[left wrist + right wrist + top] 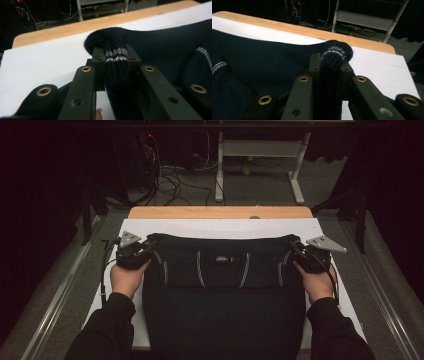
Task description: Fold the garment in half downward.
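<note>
A dark navy knit sweater [222, 290] with thin grey stripes lies on a white sheet [220, 227], its upper part folded down toward the person. My left gripper [148, 249] is shut on the sweater's left corner; in the left gripper view the striped ribbed knit [116, 57] bunches between the jaws. My right gripper [296, 251] is shut on the sweater's right corner, where the striped knit [334, 53] is pinched between its jaws. Both corners are lifted slightly off the sheet.
The white sheet covers a wooden table [220, 212] whose far edge shows beyond it. Behind the table stand a grey metal frame [260, 150] and tangled cables [170, 177] on the floor. Metal rails [60, 290] run along both sides.
</note>
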`<state>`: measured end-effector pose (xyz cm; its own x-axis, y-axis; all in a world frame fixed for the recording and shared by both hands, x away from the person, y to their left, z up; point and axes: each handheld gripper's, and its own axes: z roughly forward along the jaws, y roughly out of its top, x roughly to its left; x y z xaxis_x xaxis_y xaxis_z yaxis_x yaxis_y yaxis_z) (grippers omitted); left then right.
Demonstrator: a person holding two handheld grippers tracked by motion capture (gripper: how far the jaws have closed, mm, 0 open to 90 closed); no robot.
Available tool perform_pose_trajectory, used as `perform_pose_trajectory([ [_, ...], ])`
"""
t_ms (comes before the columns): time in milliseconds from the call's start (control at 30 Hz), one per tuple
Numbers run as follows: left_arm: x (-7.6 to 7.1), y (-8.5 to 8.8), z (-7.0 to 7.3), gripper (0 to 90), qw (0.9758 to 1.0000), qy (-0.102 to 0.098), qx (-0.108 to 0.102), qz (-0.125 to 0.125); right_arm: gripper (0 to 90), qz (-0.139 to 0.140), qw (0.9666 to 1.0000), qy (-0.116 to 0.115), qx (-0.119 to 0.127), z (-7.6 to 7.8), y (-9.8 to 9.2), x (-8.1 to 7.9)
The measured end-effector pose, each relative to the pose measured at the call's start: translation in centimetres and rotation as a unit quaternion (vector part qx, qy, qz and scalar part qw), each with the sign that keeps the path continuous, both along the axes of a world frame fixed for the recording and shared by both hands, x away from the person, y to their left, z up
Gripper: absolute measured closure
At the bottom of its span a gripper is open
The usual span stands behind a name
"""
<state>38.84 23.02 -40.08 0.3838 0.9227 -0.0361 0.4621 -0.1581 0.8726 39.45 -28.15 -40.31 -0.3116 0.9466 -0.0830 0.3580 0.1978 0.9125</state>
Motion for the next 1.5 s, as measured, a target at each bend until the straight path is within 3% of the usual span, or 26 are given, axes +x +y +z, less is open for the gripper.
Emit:
perform_pose_trajectory([
  [100,0.3,0.2,0.3,71.9,0.9999,-0.004,-0.004,0.01,78.9,-0.001,1.0,-0.006,-0.002,0.6,0.3,0.5],
  [167,0.8,0.3,0.0,71.8,0.9998,0.006,-0.01,0.016,78.9,-0.003,1.0,-0.005,0.003,0.8,0.5,1.0],
  [267,1.5,0.0,-0.8,70.3,0.9994,0.024,-0.002,0.023,77.7,-0.007,1.0,0.006,0.002,0.4,0.9,1.9],
  [333,2.1,-0.1,-1.4,64.5,0.9989,0.039,-0.006,0.026,74.3,-0.009,0.9996,0.027,0.006,-0.3,1.2,2.6],
  [433,2.4,-0.3,-2.2,44.5,0.9976,0.058,-0.001,0.037,58.0,-0.007,0.9977,0.066,0.013,-1.6,1.3,3.3],
  [500,2.1,0.0,-2.6,38.4,0.9972,0.064,-0.014,0.036,47.8,-0.015,0.9972,0.073,0.005,-2.2,1.3,3.2],
  [633,1.3,0.5,-3.8,33.6,0.9961,0.075,-0.041,0.023,39.2,-0.015,0.9959,0.082,0.034,-3.0,0.4,2.3],
  [833,-0.8,0.1,-5.3,29.6,0.9935,0.093,-0.064,-0.015,38.0,0.008,0.9963,0.08,0.031,-3.7,-0.3,-0.4],
  [1000,-2.5,-1.9,-6.0,30.0,0.9916,0.099,-0.048,-0.068,42.9,0.052,0.9946,0.083,0.035,-4.5,-0.1,-2.6],
  [1067,-2.6,-2.7,-6.4,31.4,0.9901,0.113,-0.04,-0.072,43.6,0.066,0.9929,0.093,0.033,-4.9,0.4,-3.0],
  [1100,-2.5,-2.9,-6.6,31.7,0.9886,0.125,-0.04,-0.073,45.3,0.068,0.9929,0.095,0.024,-5.0,0.7,-3.1],
  [1167,-2.4,-3.3,-7.0,33.4,0.9879,0.137,-0.027,-0.067,46.9,0.062,0.9925,0.105,0.0,-5.6,1.5,-3.2],
  [1233,-2.3,-3.4,-7.4,37.3,0.9861,0.15,-0.021,-0.068,47.5,0.067,0.9905,0.12,0.005,-6.2,1.9,-3.2],
  [1300,-2.5,-3.4,-7.7,42.7,0.9873,0.143,-0.008,-0.069,47.5,0.068,0.9892,0.13,0.005,-6.6,2.1,-3.0],
  [1367,-2.6,-3.2,-7.9,48.7,0.9882,0.139,-0.013,-0.064,48.1,0.07,0.9871,0.144,0.0,-7.0,2.3,-2.7],
  [1500,-2.7,-3.2,-8.0,58.0,0.9893,0.132,-0.009,-0.062,59.6,0.075,0.9864,0.145,-0.014,-7.1,2.6,-2.7],
])
